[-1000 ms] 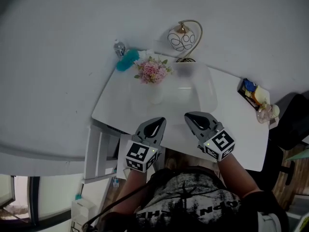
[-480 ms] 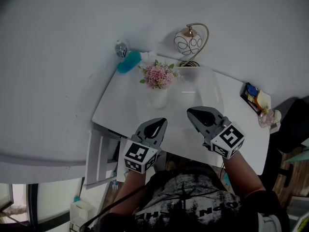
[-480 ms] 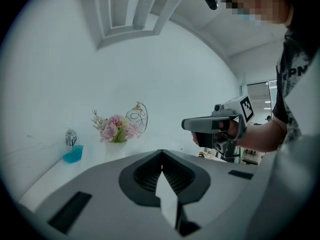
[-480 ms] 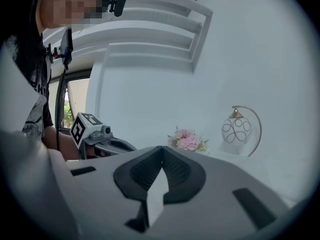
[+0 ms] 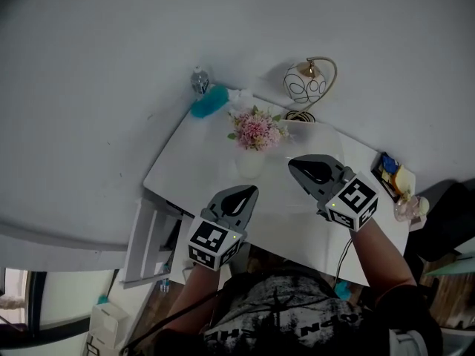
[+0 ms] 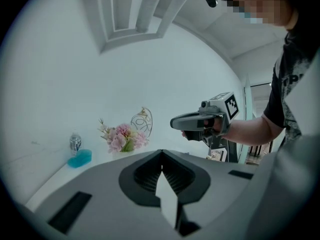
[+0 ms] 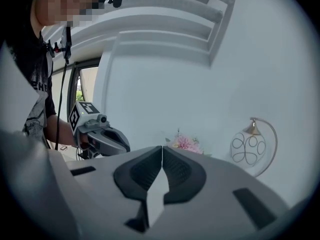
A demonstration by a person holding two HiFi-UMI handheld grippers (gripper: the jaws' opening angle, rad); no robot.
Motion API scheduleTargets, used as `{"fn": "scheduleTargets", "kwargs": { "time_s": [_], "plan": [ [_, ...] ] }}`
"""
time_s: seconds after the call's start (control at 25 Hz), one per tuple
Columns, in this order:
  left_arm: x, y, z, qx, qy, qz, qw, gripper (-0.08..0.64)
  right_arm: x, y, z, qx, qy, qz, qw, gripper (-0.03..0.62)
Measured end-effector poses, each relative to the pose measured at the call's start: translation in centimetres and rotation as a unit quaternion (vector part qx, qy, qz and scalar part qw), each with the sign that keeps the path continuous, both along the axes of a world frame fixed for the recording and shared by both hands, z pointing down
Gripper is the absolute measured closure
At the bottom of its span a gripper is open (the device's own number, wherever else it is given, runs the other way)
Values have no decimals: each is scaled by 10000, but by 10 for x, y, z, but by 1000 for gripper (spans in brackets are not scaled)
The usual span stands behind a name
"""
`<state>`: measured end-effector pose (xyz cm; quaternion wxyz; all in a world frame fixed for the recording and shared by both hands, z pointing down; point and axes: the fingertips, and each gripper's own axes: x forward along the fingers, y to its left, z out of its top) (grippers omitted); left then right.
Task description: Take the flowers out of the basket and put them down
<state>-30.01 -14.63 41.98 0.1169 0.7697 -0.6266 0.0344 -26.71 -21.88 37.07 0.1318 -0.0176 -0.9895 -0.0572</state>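
A bunch of pink flowers (image 5: 256,130) stands upright in a pale white basket (image 5: 250,162) on the white table (image 5: 193,165). My left gripper (image 5: 246,192) is shut and empty, near the table's front edge below the basket. My right gripper (image 5: 296,164) is shut and empty, held just right of the basket. In the left gripper view the flowers (image 6: 123,137) lie far ahead, past the shut left gripper (image 6: 161,152), and the right gripper (image 6: 175,122) hangs at right. In the right gripper view the flowers (image 7: 186,143) show just over the shut right gripper (image 7: 162,147).
A round wire lamp (image 5: 308,84) stands behind the flowers by the wall. A small bottle (image 5: 200,81) and a teal object (image 5: 208,102) sit at the table's back left corner. Small items (image 5: 393,173) lie at the right end. A white frame (image 5: 152,236) stands beside the table's left front.
My right gripper has moved forward to the basket's right side. The left gripper has barely moved. The head view has shifted, so the table sits further right and lower.
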Motion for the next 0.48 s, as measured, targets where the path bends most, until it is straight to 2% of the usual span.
{"fn": "scheduleTargets", "kwargs": {
  "time_s": [0.32,0.44,0.48],
  "plan": [
    [-8,-6,-4,15,42,-48,10000,546,-24,-26,51,209,830,-399,9955,574],
    [-9,-7,-3,27,94,-40,9999,546,-31,-34,75,93,930,-360,9950,564],
    [-10,-8,-4,53,83,-32,9999,546,-33,-38,82,24,929,-305,9952,537]
  ]
}}
